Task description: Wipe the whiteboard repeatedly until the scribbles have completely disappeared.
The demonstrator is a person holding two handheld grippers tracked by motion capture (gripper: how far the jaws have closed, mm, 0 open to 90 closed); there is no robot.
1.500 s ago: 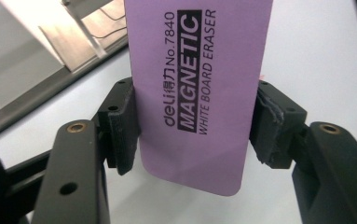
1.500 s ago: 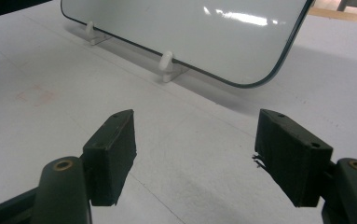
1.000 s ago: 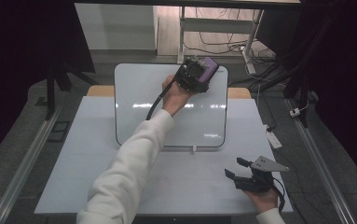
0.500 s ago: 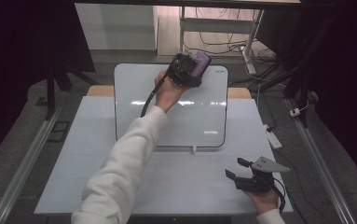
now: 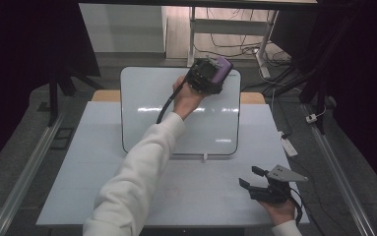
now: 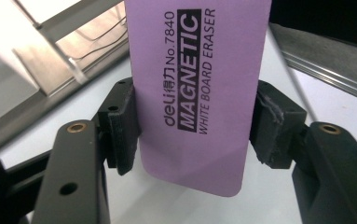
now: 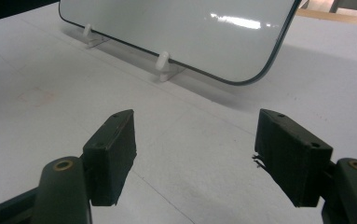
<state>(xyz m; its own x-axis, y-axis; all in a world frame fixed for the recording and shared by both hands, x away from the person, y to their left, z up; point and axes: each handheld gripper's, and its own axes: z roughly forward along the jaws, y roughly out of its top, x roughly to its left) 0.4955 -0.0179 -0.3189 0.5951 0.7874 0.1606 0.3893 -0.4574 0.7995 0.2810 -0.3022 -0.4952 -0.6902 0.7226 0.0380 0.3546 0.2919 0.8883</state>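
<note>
A purple magnetic whiteboard eraser [image 6: 197, 88] is clamped between the jaws of my left gripper [image 6: 192, 126], printed face toward the camera. In the high view that left gripper [image 5: 206, 74] holds the eraser [image 5: 220, 69] against the top right part of the tilted whiteboard [image 5: 141, 113]. A white-sleeved arm [image 5: 137, 172] reaches up to it. My right gripper [image 5: 249, 179] rests near the table's front right, open with nothing between its fingers. In the right gripper view the gripper [image 7: 195, 149] faces the whiteboard's lower edge [image 7: 176, 32] and its white stand clips [image 7: 163, 63].
The white table [image 5: 78, 187] carries the whiteboard on small clips. Behind it stand a metal frame with cables [image 5: 235, 34] on the floor. Dark curtains flank both sides. A small white tag [image 5: 288, 146] lies at the table's right edge.
My left gripper with the eraser slid left along the top of the whiteboard, then back right. The right gripper has stayed put and open.
</note>
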